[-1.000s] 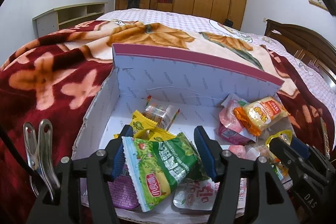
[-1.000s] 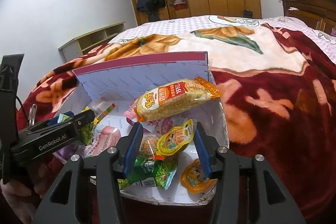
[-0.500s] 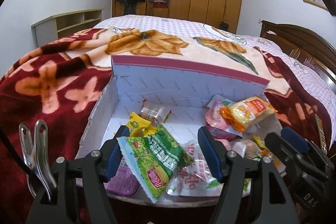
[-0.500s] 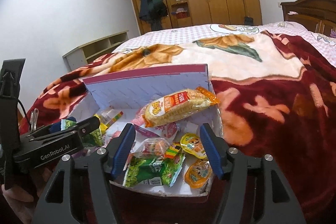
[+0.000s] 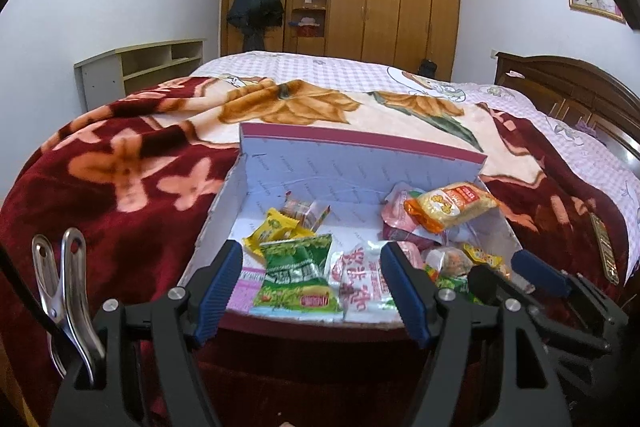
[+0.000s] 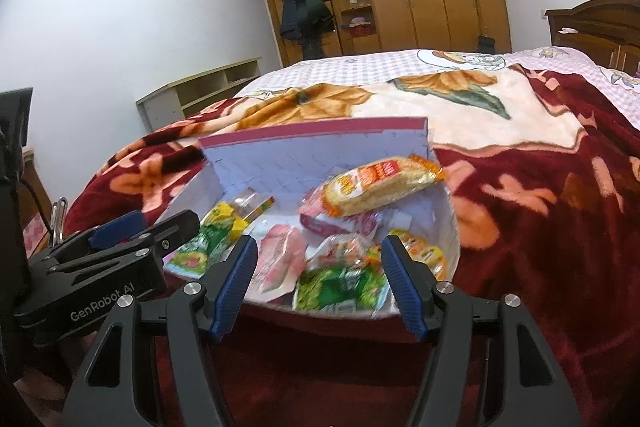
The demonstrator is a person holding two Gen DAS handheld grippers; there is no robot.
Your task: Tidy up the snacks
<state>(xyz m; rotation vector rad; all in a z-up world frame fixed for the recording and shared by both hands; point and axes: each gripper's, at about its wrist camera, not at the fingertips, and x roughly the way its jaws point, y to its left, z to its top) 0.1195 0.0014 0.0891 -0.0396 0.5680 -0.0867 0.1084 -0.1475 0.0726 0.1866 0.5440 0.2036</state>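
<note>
Bedroom setup, red floral blanket (image 5: 120,179) under a white box (image 5: 360,167) full of snack packets (image 5: 298,273). Light, crinkly, slippery stuff, best pinched at a sealed edge. Left gripper (image 5: 312,287) opening with nothing gripped, right gripper (image 6: 316,283) spread and empty.

A wide bed (image 5: 400,83) carries everything here. Its pink checked sheet (image 5: 340,71) with cartoon prints shows at the far end, and a thick dark red blanket (image 5: 120,187) with peach flowers and a big orange blossom is spread over the near part. An open cardboard box (image 5: 360,163) of snack packets sits directly on that blanket, near the bed's front edge.
</note>
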